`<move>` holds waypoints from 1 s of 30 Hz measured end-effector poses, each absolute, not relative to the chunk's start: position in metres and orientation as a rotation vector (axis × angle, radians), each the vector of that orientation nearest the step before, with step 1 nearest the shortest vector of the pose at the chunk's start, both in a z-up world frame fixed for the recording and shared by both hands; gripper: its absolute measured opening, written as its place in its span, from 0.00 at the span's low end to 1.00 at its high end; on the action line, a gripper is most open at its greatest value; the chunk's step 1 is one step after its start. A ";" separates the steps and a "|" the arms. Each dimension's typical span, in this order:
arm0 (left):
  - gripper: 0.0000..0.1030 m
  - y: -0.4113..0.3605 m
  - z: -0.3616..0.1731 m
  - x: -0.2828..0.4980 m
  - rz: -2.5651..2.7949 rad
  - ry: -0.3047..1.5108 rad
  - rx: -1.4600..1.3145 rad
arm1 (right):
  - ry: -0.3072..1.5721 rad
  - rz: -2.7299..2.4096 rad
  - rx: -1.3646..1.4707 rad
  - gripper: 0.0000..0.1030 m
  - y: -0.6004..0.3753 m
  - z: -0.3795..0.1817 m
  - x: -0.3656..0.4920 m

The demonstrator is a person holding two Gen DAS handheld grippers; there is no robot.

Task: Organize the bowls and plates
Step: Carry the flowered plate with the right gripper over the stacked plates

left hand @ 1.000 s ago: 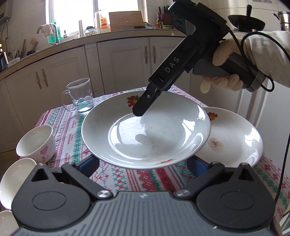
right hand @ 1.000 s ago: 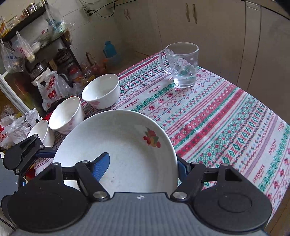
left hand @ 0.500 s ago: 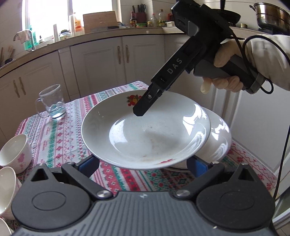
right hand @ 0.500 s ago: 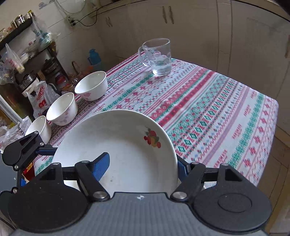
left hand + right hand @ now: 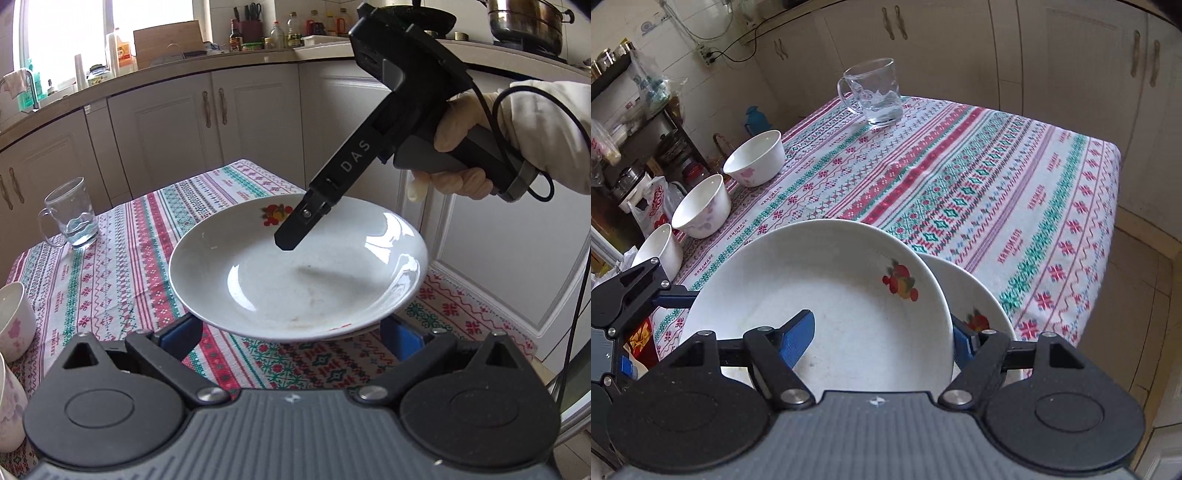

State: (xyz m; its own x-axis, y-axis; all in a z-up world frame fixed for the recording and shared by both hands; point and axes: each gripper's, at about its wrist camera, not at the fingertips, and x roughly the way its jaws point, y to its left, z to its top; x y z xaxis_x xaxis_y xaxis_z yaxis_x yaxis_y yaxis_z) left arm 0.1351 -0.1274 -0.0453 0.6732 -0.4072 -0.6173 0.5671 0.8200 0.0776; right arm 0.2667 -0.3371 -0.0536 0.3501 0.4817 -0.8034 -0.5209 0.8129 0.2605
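Note:
A white plate with a fruit decal hangs just above the tablecloth, carried by both grippers. My left gripper has its blue pads against the plate's near underside, one on each side. My right gripper straddles the opposite rim, with one pad inside the plate and the other outside below the rim. Its black finger reaches down into the plate in the left wrist view. A second, matching plate lies on the table right under the held one, mostly covered. Three white bowls stand in a row along the table's left edge.
A glass mug with a little water stands at the far side of the patterned tablecloth. The table's right edge is close to the plates, with white cabinets beyond. A gloved hand holds the right gripper's handle.
Both grippers have carried the plate to the right, from beside the second plate to directly over it. The mug and bowls have slid left in view. The grip looks unchanged.

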 end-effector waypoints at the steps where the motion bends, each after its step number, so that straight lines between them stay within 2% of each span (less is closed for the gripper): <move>1: 0.99 -0.128 -0.046 0.135 -0.559 0.624 0.277 | 1.025 0.647 -0.039 0.77 -0.339 -0.054 0.266; 21: 0.99 -0.135 -0.050 0.145 -0.599 0.651 0.285 | 1.060 0.589 -0.043 0.78 -0.353 -0.067 0.257; 30: 0.99 -0.132 -0.050 0.146 -0.612 0.644 0.272 | 1.082 0.576 -0.057 0.86 -0.351 -0.063 0.255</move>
